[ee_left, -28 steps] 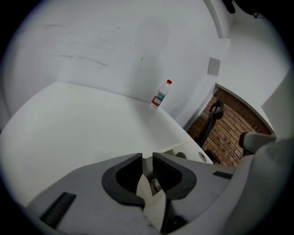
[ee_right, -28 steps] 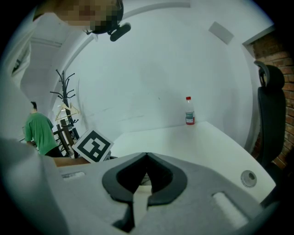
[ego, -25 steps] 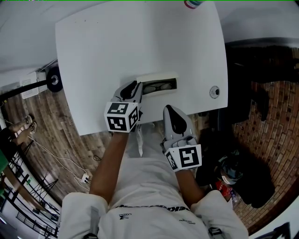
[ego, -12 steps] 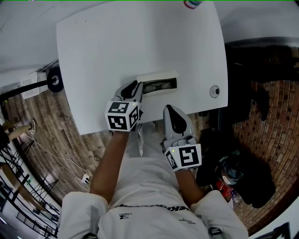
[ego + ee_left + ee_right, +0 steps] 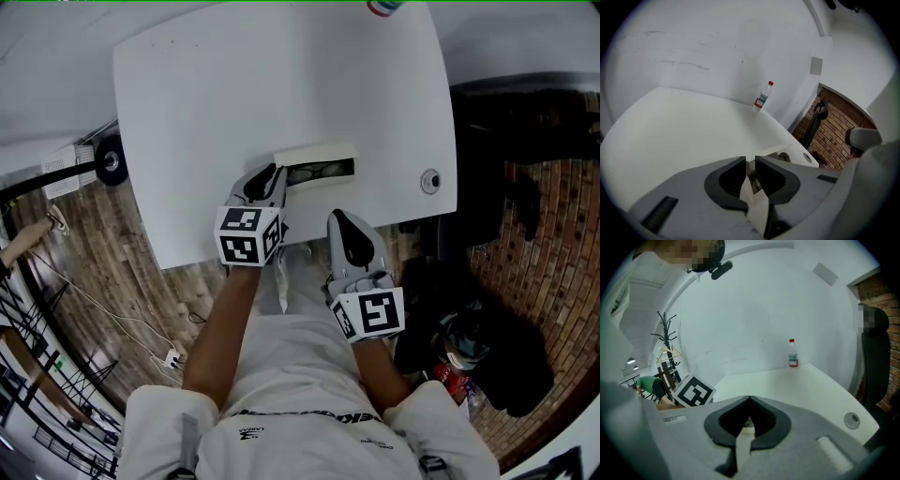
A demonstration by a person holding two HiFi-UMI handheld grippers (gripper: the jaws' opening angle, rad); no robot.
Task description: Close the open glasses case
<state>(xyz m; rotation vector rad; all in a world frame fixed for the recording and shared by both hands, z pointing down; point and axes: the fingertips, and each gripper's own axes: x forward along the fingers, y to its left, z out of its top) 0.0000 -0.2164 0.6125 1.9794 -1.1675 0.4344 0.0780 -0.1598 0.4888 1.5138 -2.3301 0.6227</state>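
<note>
Reaching onto the white table (image 5: 281, 84) from its near edge, the left gripper (image 5: 278, 177) has its tips at the left end of the glasses case (image 5: 315, 153); its jaws have just been closing a little and stand a narrow slit apart, pinching that end of the case between the pads. Just right of the tips the case lies open near the table's front edge, its cream lid (image 5: 315, 151) tipped back on the far side and its dark inside facing the person, with a pair of glasses (image 5: 323, 172) lying in it. Further right and nearer the person, the right gripper (image 5: 339, 221) hangs at the table's edge, apart from the case, its jaws pressed together on nothing. Beyond it a round grommet (image 5: 430, 182) sits in the tabletop, and at the far edge a red-capped bottle (image 5: 792, 354) stands upright, its contents impossible to make out
</note>
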